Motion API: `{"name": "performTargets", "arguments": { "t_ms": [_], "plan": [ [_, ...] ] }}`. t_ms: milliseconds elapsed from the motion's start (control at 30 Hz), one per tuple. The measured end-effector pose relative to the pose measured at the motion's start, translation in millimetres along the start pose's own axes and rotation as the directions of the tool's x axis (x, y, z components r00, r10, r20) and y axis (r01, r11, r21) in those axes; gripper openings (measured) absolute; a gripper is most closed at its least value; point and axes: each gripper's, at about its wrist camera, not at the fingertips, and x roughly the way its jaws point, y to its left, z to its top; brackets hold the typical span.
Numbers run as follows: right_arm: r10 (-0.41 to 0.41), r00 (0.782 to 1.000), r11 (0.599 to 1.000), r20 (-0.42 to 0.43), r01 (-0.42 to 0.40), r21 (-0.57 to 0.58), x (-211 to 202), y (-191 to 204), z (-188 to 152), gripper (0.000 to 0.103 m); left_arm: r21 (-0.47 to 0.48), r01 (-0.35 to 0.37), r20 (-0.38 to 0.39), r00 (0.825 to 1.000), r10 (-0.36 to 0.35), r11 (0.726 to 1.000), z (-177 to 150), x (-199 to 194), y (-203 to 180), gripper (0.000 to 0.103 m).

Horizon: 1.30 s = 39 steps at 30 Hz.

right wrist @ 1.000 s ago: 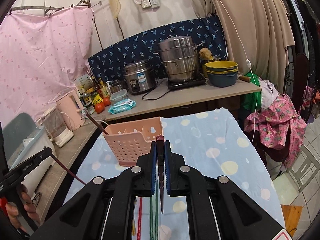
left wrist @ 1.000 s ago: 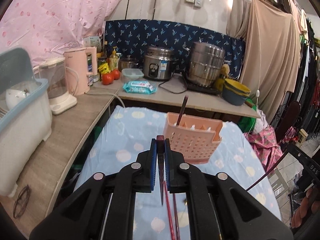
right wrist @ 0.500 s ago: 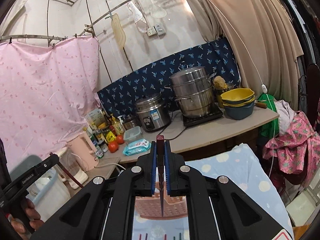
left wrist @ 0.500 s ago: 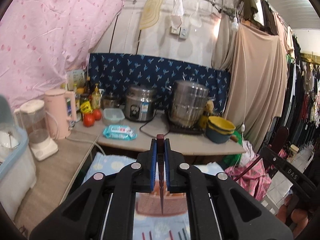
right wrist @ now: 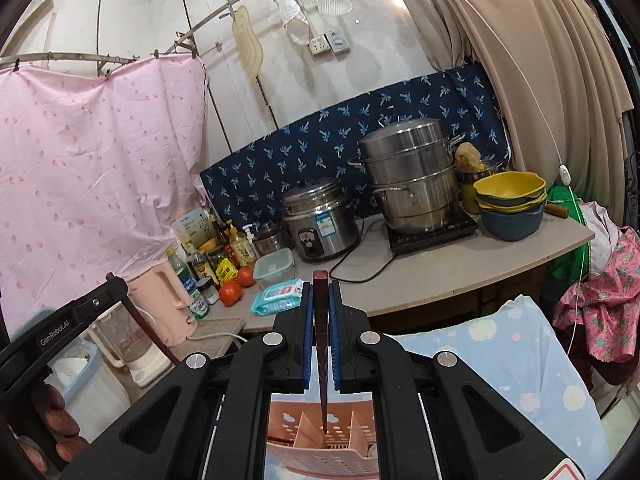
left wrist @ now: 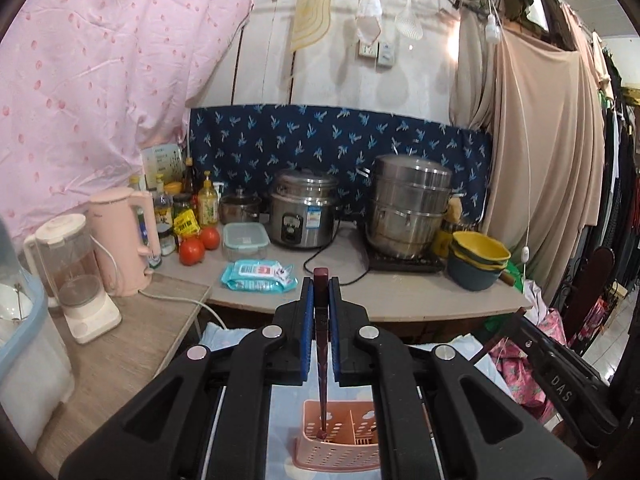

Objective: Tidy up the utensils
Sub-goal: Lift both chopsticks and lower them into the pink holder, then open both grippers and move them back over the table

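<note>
Chopsticks, dark red: one [left wrist: 321, 320] pinched between the blue pads of the left gripper [left wrist: 321, 292], one [right wrist: 321, 320] clamped the same way in the right gripper [right wrist: 321, 296]. Each points down with its tip over the pink slotted utensil basket [left wrist: 340, 452], which stands on a pale blue spotted cloth [right wrist: 516, 356] over the table. In the left wrist view the tip is at the basket's left compartment; in the right wrist view it hangs between two dividers; whether either tip touches the bottom cannot be told. A person's fingers [right wrist: 60, 420] wrap the other gripper's handle at the lower left of the right wrist view.

Behind the table runs an L-shaped wooden counter [left wrist: 420, 296] against a white wall with a navy leaf-print cloth [left wrist: 340, 140]. A pink sheet [left wrist: 100, 80] hangs left, beige curtains [left wrist: 540, 140] right.

Counts on the counter: one rice cooker [left wrist: 304, 212], one stacked steel steamer pot [left wrist: 408, 208] on a hob, two tomatoes [left wrist: 200, 244], one lidded plastic box [left wrist: 245, 240], one wipes pack [left wrist: 258, 276], one pink kettle [left wrist: 124, 240], one blender [left wrist: 76, 272], a stack of yellow and blue bowls [left wrist: 478, 260], a cluster of bottles [left wrist: 188, 208], too crowded to count.
</note>
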Motion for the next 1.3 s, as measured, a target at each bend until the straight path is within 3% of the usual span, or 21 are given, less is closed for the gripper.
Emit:
{"name": "performTargets", "arguments": {
  "t_ms": [467,833,1033,1200,1300],
  "plan": [
    [-0.041,0.991,0.999,-0.13,0.039,-0.013,36,-20,-44,0.007,-0.003,-0.016,-0.09,0.996,0.016,1.0,-31,29,11,0.007],
    [-0.041,0.988,0.999,-0.151,0.036,-0.032,35,-20,-55,0.008,-0.042,-0.012,-0.139,0.99,0.006,0.999,-45,36,25,0.007],
    [-0.04,0.988,0.999,-0.149,0.035,-0.037,35,-18,-54,0.008,-0.029,0.001,-0.096,0.995,-0.004,1.0,-31,19,21,0.007],
    [-0.041,0.987,0.999,-0.154,0.037,-0.03,34,-19,-57,0.008,-0.02,-0.011,-0.108,0.994,0.009,1.0,-31,19,18,0.007],
    [-0.056,0.988,0.998,-0.143,0.054,-0.017,29,-22,-59,0.014,-0.032,-0.027,-0.135,0.991,0.022,0.999,-35,23,20,0.008]
  ]
}}
